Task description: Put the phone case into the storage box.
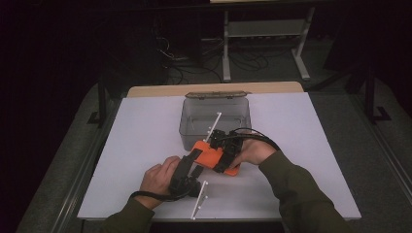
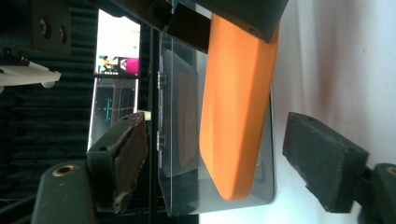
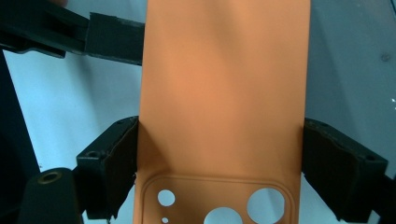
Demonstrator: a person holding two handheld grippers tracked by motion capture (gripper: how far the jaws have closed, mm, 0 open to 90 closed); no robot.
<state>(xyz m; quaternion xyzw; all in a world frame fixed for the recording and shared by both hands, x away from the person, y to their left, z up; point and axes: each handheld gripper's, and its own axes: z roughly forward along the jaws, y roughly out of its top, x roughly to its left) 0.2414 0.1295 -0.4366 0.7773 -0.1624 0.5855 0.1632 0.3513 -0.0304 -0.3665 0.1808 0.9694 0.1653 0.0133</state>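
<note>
Item: orange phone case (image 1: 210,156), thin moulded shell with camera cut-outs at one end. Location: held off the white table (image 1: 145,145) at the table's centre, just at 6 o'clock of the clear plastic box (image 1: 192,127), between the two grippers.

Right gripper (image 3: 219,154): jaws closed onto the case's two long edges near the camera holes, pads touching both sides; it carries the case. In the high view it comes in from 4 o'clock.

Left gripper (image 2: 215,158): jaws stand wide apart, one on each side of the free end of the case, neither pad touching it. In the high view it lies at 7 o'clock of the case, the person's left hand (image 1: 156,179) behind it.

Clear plastic box: open-topped, lid (image 1: 216,95) tipped back at its 12 o'clock edge; interior looks empty.

Handling, judged: very light; the shell looks flexible and likely to bow if squeezed across its width, so a gentle grip is advised. The surface appears matte, probably not slippery. Not fragile. Best hold: the long side rims, or flat across front and back near an end, away from the thin bridges between the camera holes.
</note>
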